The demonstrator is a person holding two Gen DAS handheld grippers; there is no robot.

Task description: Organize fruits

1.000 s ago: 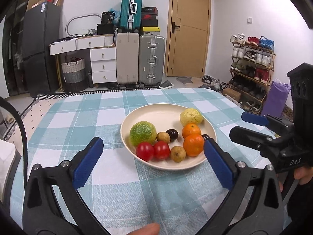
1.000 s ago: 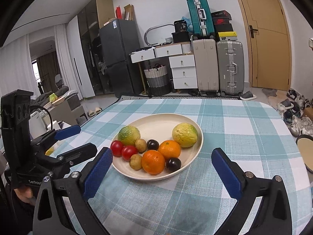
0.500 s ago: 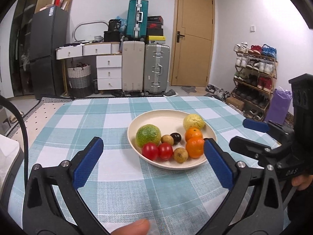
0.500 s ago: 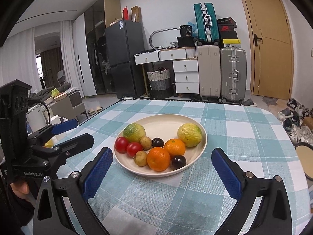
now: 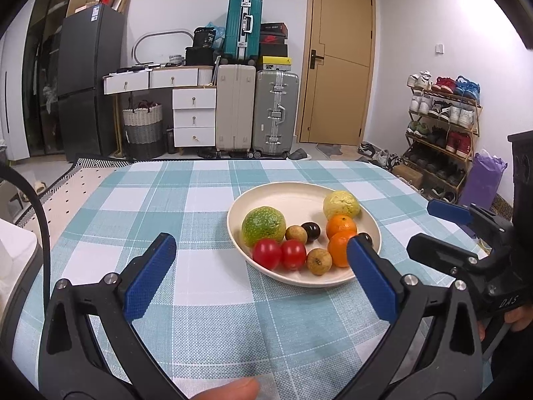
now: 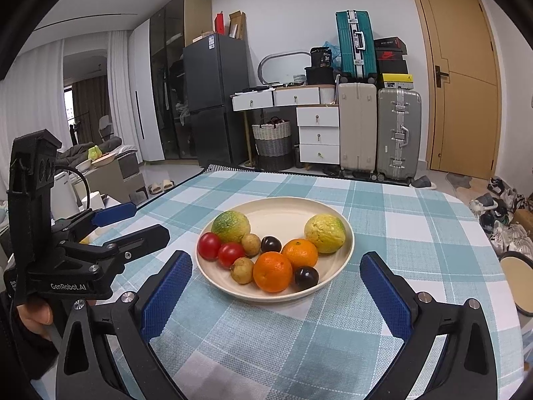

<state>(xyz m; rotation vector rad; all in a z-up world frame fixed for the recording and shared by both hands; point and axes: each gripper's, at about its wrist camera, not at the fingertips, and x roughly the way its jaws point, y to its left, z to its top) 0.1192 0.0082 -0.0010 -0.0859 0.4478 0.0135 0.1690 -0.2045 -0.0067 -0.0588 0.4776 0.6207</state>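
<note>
A cream plate (image 5: 299, 200) (image 6: 283, 211) on the checked tablecloth holds a green citrus (image 5: 263, 221), a yellow citrus (image 5: 341, 203), two oranges (image 6: 273, 271), two red tomatoes (image 6: 220, 250), small brown fruits (image 6: 242, 270) and dark plums (image 6: 306, 276). My left gripper (image 5: 260, 266) is open and empty, held near the table's front, left of the plate. My right gripper (image 6: 276, 286) is open and empty, just in front of the plate. Each gripper shows in the other's view: the right one in the left wrist view (image 5: 446, 230), the left one in the right wrist view (image 6: 133, 223).
The table (image 5: 150, 206) carries a teal and white checked cloth. Behind it stand suitcases (image 5: 240, 106), white drawers (image 5: 193, 113), a dark fridge (image 5: 86, 80), a wooden door (image 5: 339, 66) and a shoe rack (image 5: 443, 126) on the right.
Both grippers have drawn back and tilted up from the plate, so it sits smaller and lower in both views. In the left wrist view the plate has shifted right. Both stay open.
</note>
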